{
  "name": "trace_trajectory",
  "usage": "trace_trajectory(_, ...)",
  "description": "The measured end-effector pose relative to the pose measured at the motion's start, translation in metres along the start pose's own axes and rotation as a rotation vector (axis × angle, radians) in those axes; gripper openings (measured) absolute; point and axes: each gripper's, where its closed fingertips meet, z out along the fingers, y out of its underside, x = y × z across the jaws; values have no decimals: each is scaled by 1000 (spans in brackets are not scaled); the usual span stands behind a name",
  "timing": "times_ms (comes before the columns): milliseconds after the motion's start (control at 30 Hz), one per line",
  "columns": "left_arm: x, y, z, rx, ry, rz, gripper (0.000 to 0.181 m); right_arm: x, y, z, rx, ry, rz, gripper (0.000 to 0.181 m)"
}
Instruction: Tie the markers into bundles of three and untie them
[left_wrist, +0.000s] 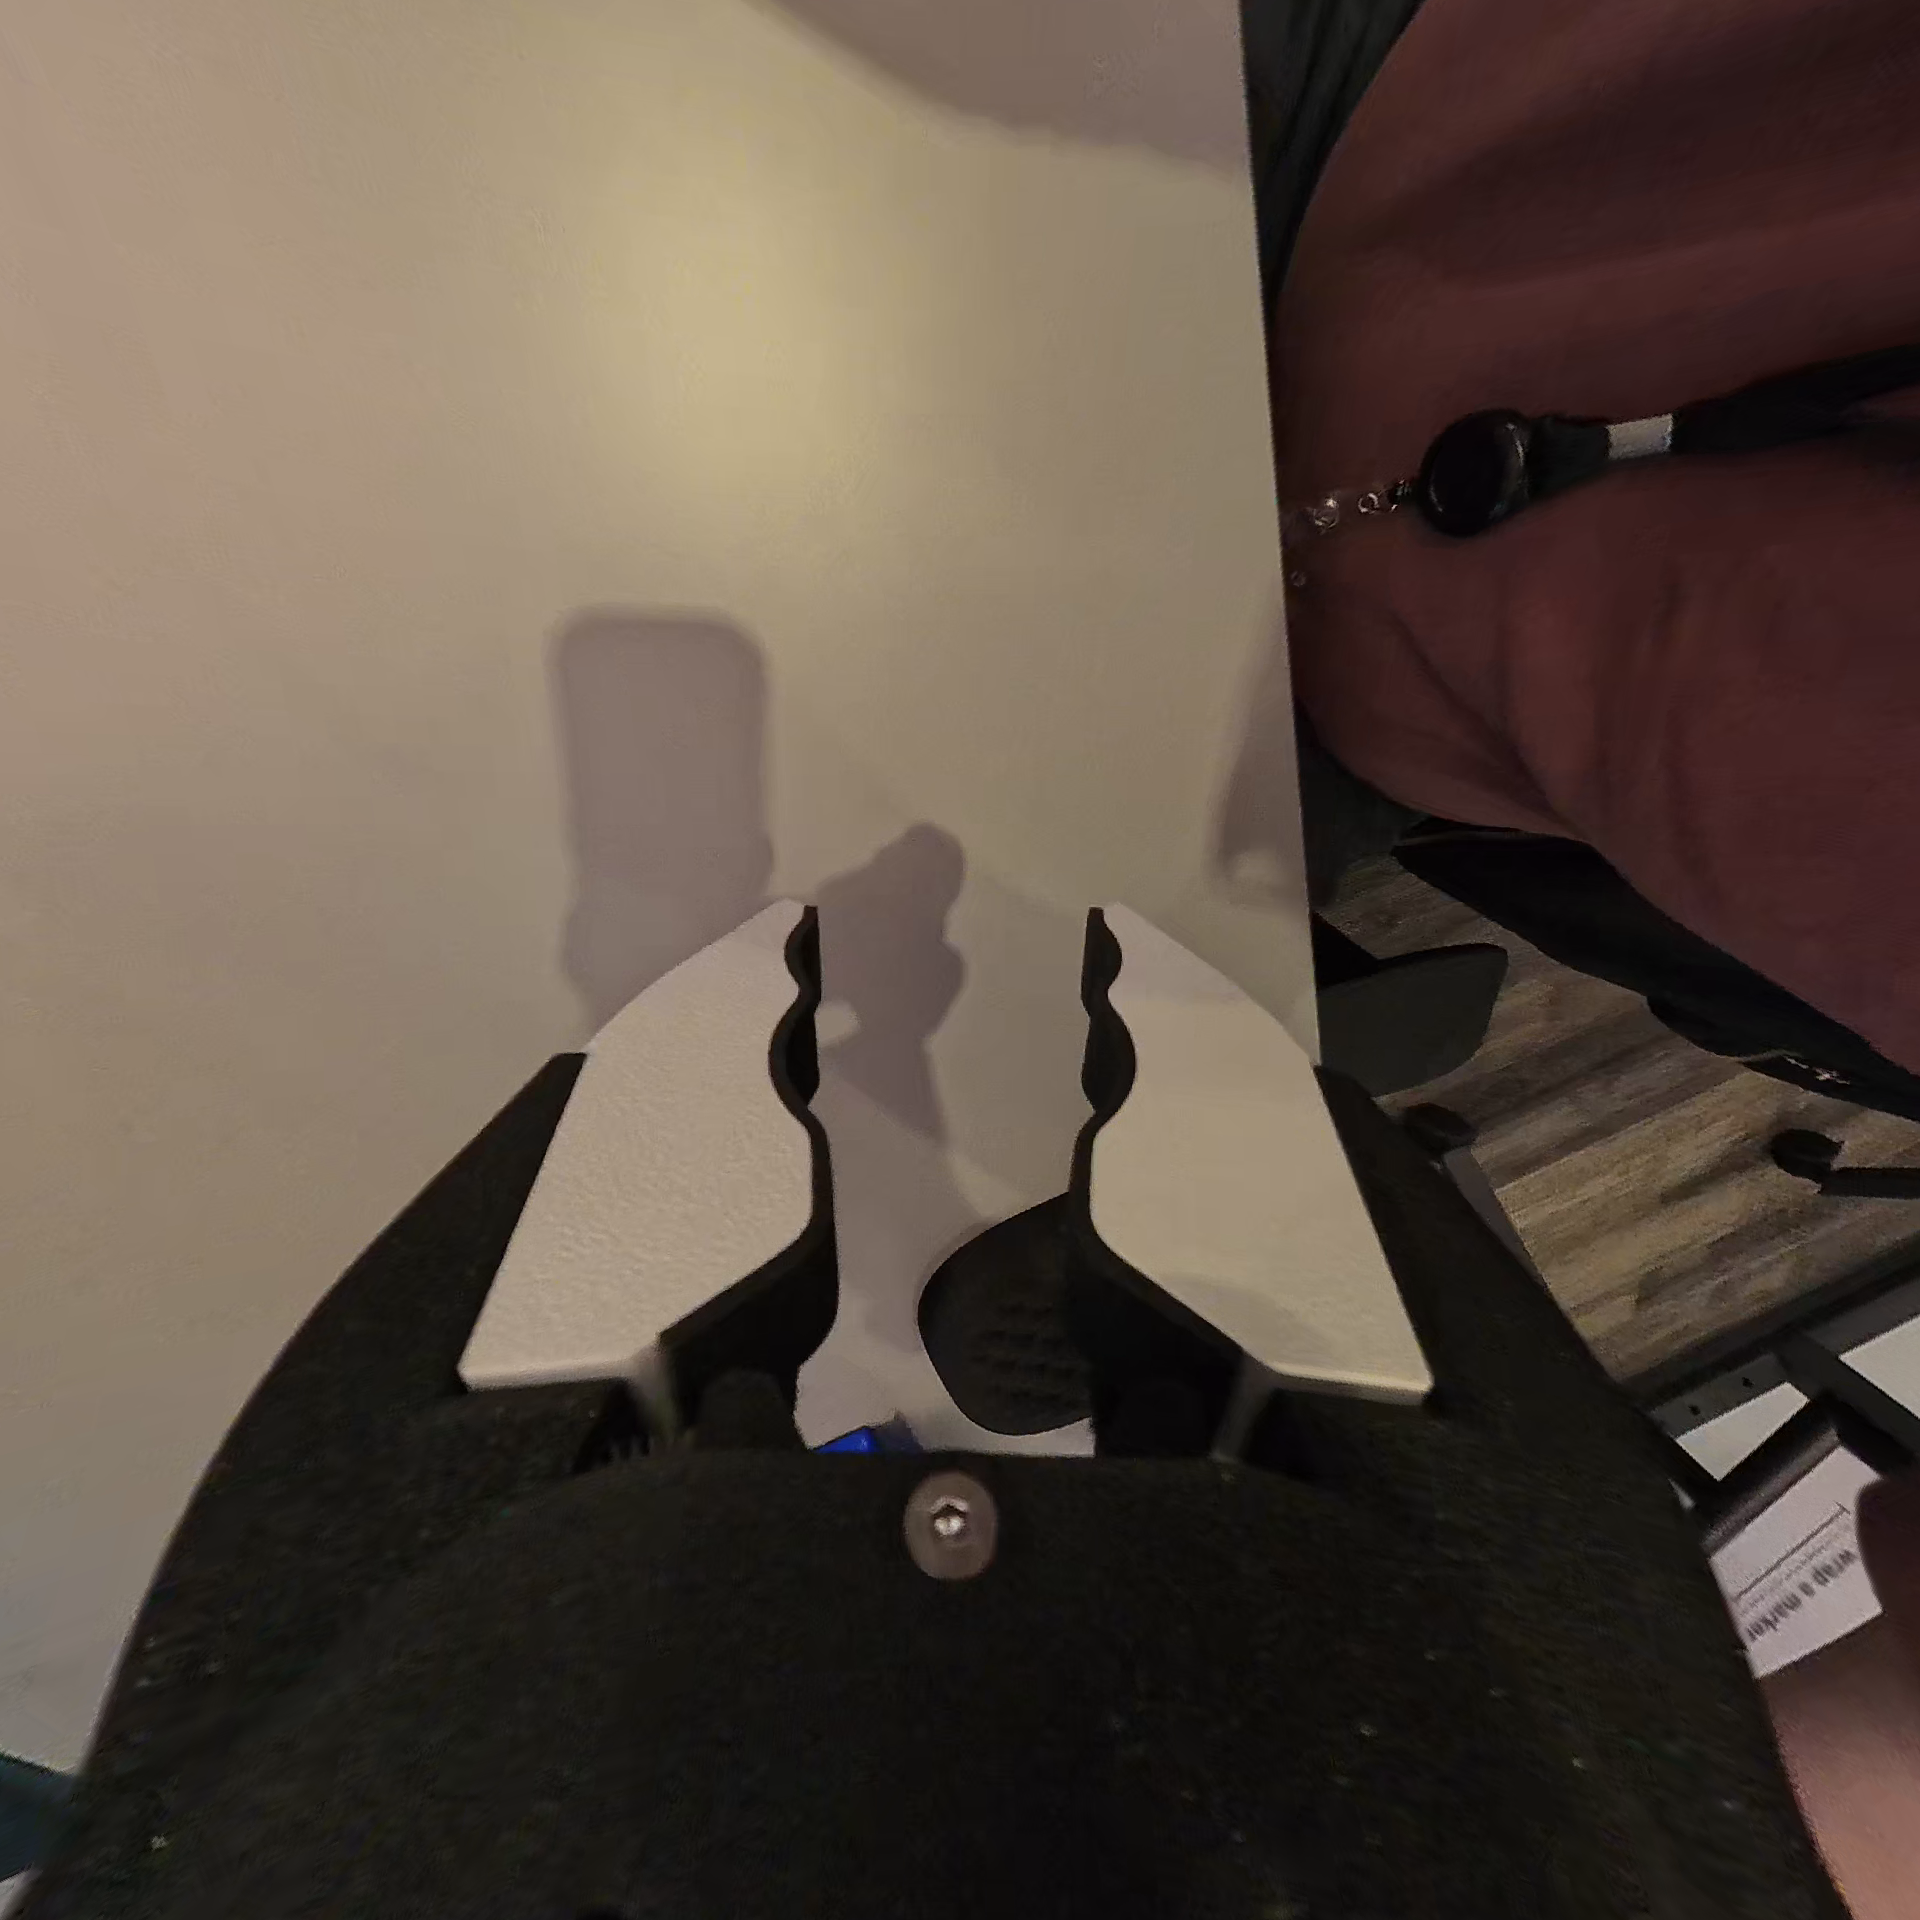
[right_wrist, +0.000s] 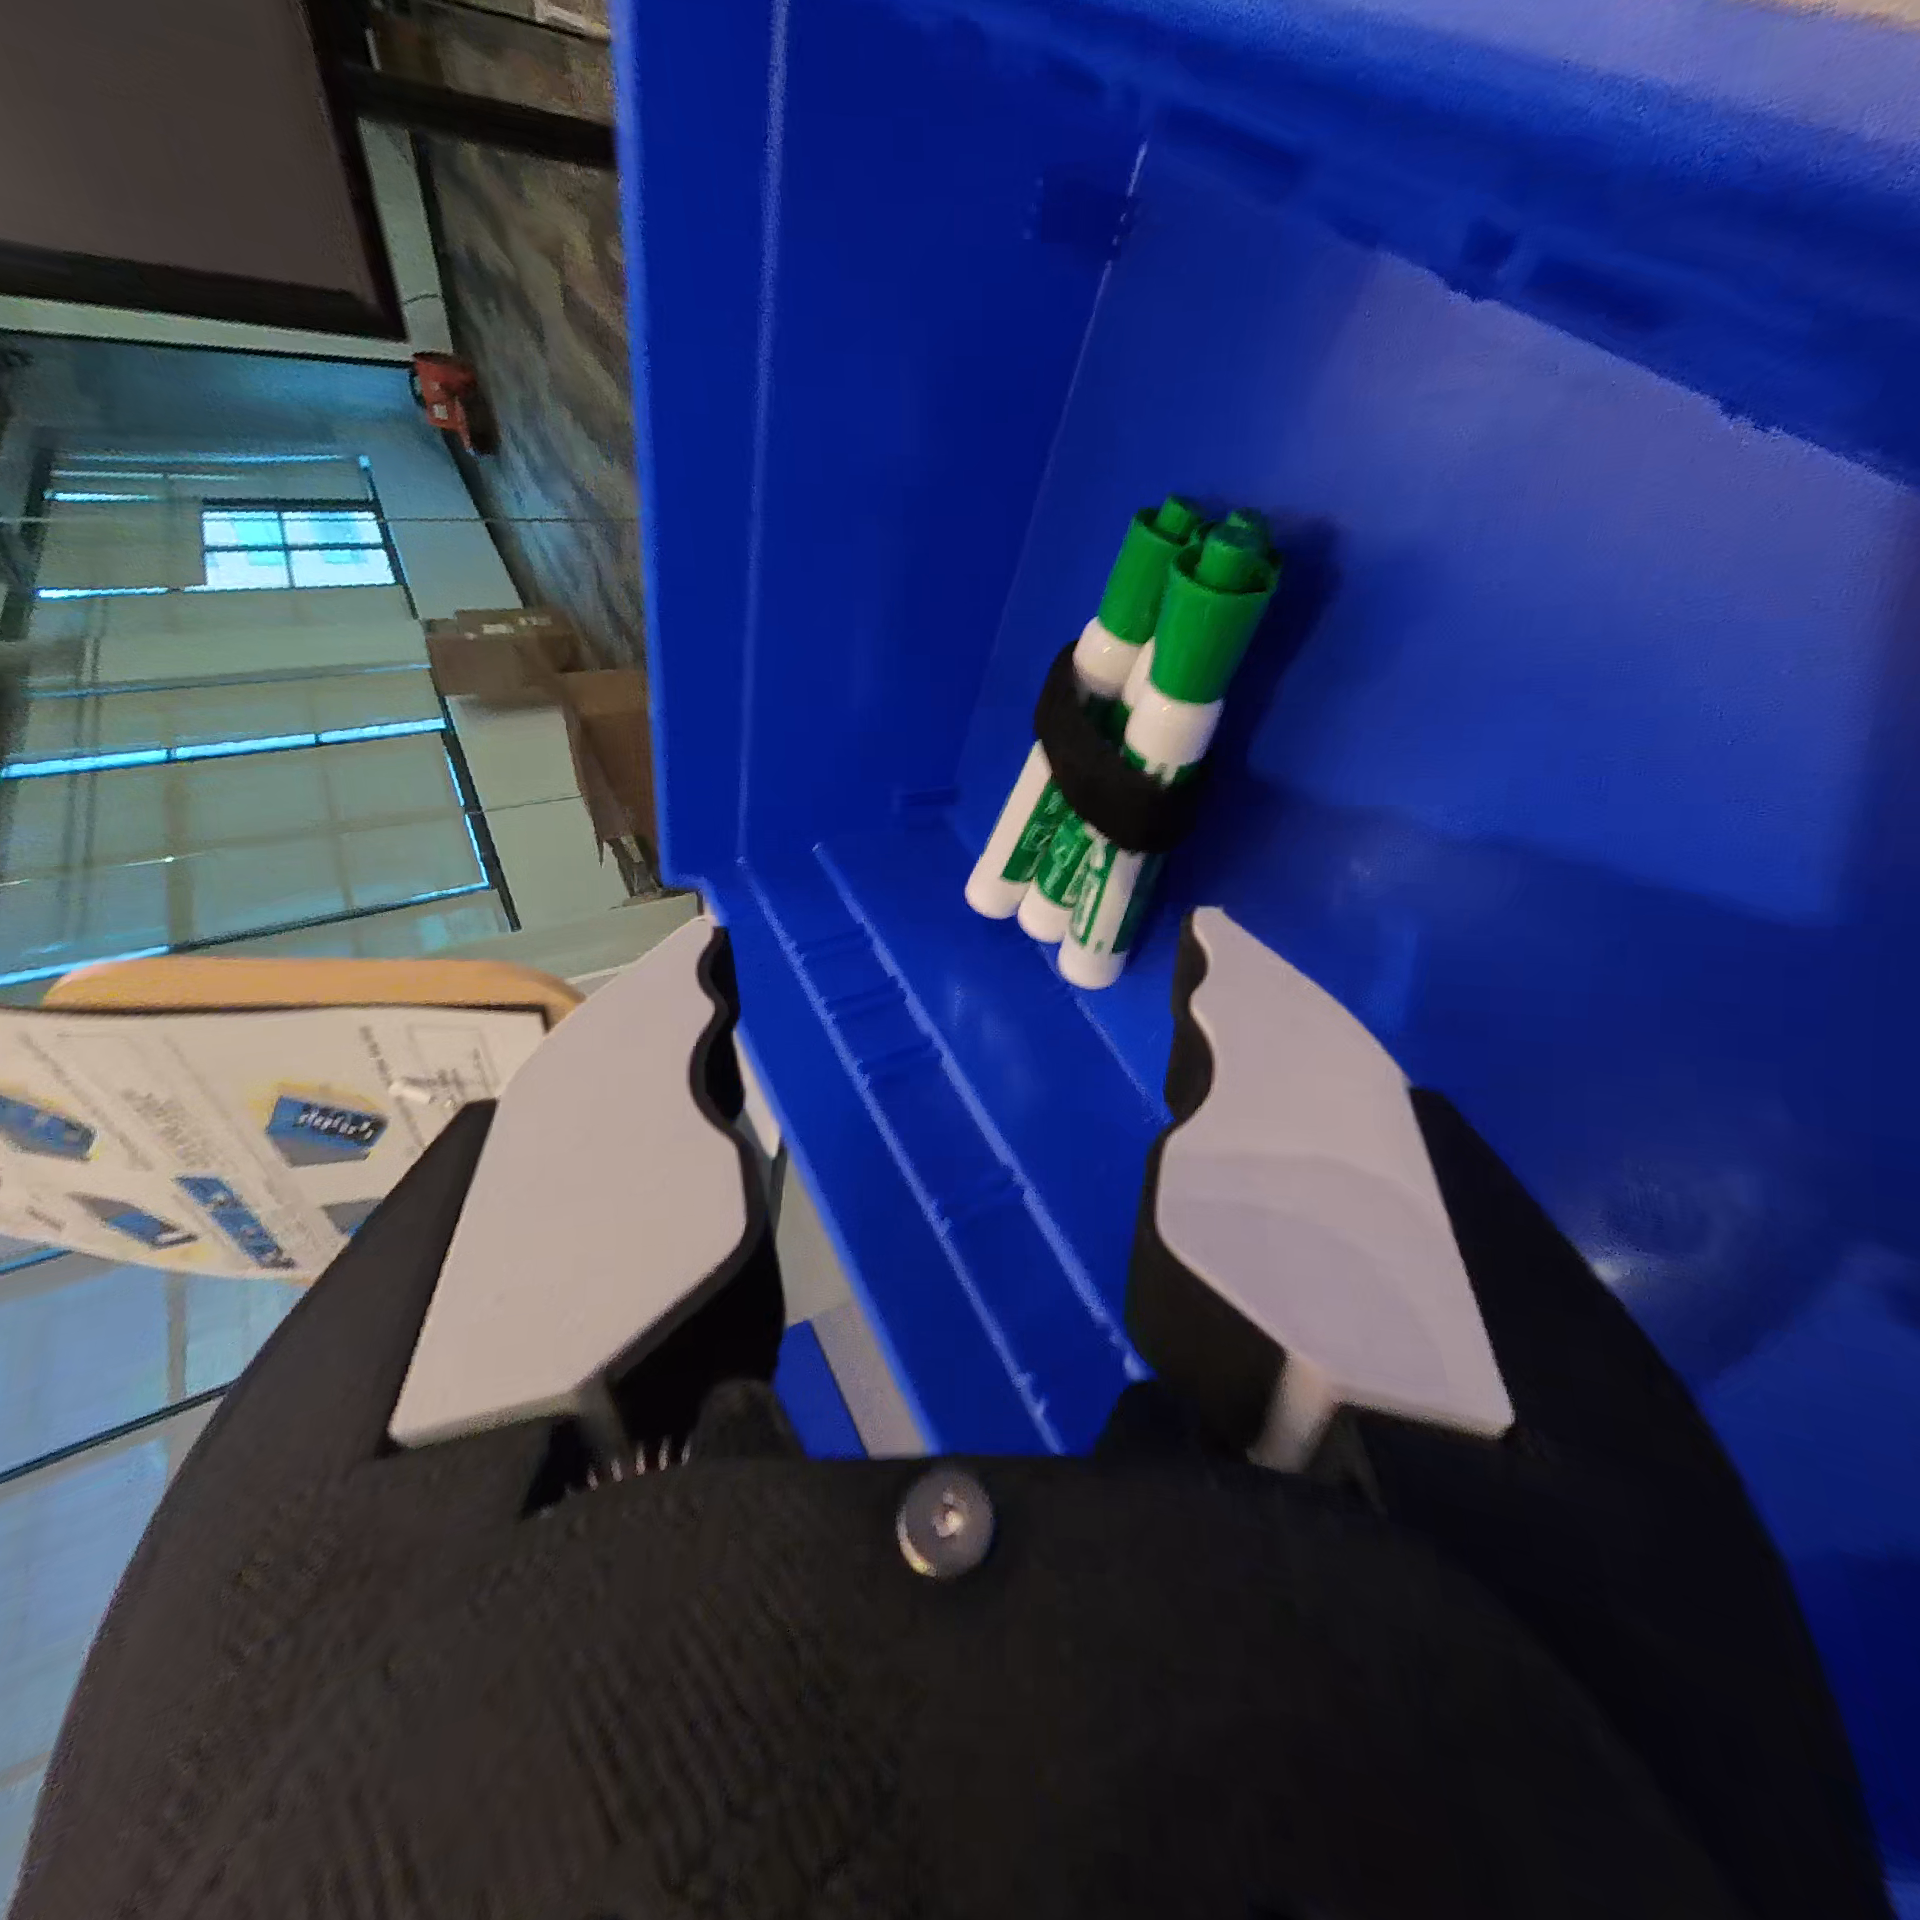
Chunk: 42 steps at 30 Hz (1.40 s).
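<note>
The right claw (right_wrist: 951, 1029) hangs with jaws apart and empty at the open blue bin (right_wrist: 935, 520). The bundle of three green dry-erase markers (right_wrist: 1117, 748), bound by a black band (right_wrist: 1091, 774), lies in the bin's corner against two walls. Approach from the open side and grip the marker barrels, not the band. The left claw (left_wrist: 951, 1023), also spread and empty, faces bare white counter (left_wrist: 623, 416) near its edge, with free room.
</note>
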Motion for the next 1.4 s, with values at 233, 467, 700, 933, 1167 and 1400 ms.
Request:
trace_trajectory(233, 6, -8, -15, 89, -51, 6, 48, -92, -4, -65, -4, -129, -387, 79)
trace_trajectory(467, -4, 21, -77, 331, -298, -120, 44, -201, 66, -147, 196, -565, -1082, 72)
trace_trajectory(700, 3, 89, -200, 727, -872, -264, 46, -228, 210, -190, 344, -1151, -1521, 64)
trace_trajectory(933, 46, 195, -255, 1239, -1169, -547, 63, -218, 314, -138, 73, -1322, -1726, 46)
trace_trajectory(1167, 50, 287, -222, 1108, -1371, -560, 33, -239, 352, -115, -116, -1435, -1664, 36)
trace_trajectory(1400, -5, 361, -93, 476, -857, -646, 25, -208, 359, -97, -171, -1566, -1603, 32)
